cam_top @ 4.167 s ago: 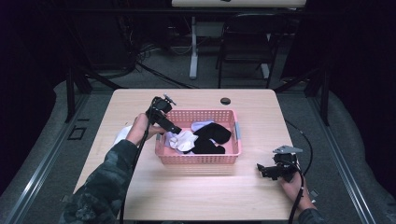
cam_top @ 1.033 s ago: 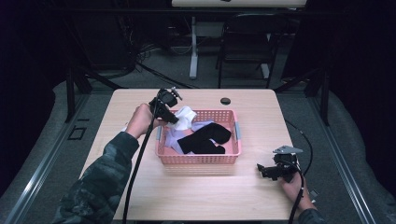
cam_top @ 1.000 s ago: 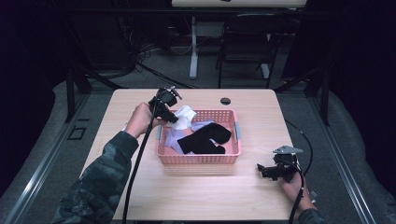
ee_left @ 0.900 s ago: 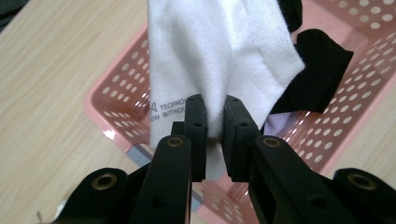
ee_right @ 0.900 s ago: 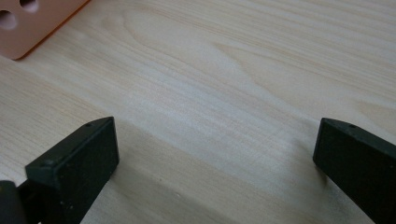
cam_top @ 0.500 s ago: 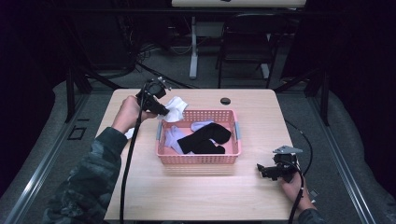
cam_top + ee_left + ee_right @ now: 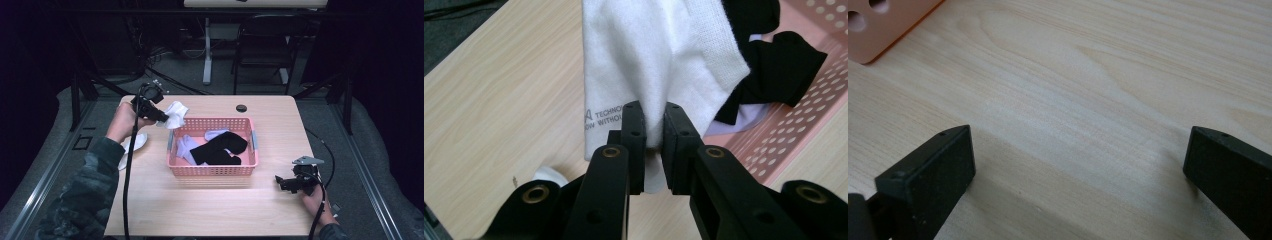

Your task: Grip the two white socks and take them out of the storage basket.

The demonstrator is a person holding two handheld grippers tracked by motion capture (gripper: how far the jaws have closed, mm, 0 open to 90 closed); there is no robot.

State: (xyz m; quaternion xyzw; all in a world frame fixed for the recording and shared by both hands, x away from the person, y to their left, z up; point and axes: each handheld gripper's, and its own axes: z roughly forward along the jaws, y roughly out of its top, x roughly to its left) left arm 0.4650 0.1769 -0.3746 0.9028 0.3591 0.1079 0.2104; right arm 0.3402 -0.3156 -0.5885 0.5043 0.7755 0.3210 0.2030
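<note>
My left gripper [image 7: 162, 118] is shut on a white sock [image 7: 176, 114] and holds it in the air over the far left corner of the pink basket [image 7: 215, 170]. In the left gripper view the white sock [image 7: 659, 55] hangs pinched between the two black pads, with grey lettering on its edge. Inside the basket lie a black sock [image 7: 220, 148] and pale socks [image 7: 186, 146]. My right gripper [image 7: 279, 182] rests low on the table to the right of the basket, jaws wide apart with bare wood [image 7: 1083, 115] between them.
Another white sock [image 7: 134, 145] lies on the table left of the basket, partly under the left forearm. A small black round object [image 7: 241, 107] sits near the table's far edge. A corner of the basket [image 7: 878, 30] shows in the right gripper view.
The left gripper has lifted the white sock out of the basket and carried it up and toward the far left. The right gripper has stayed put.
</note>
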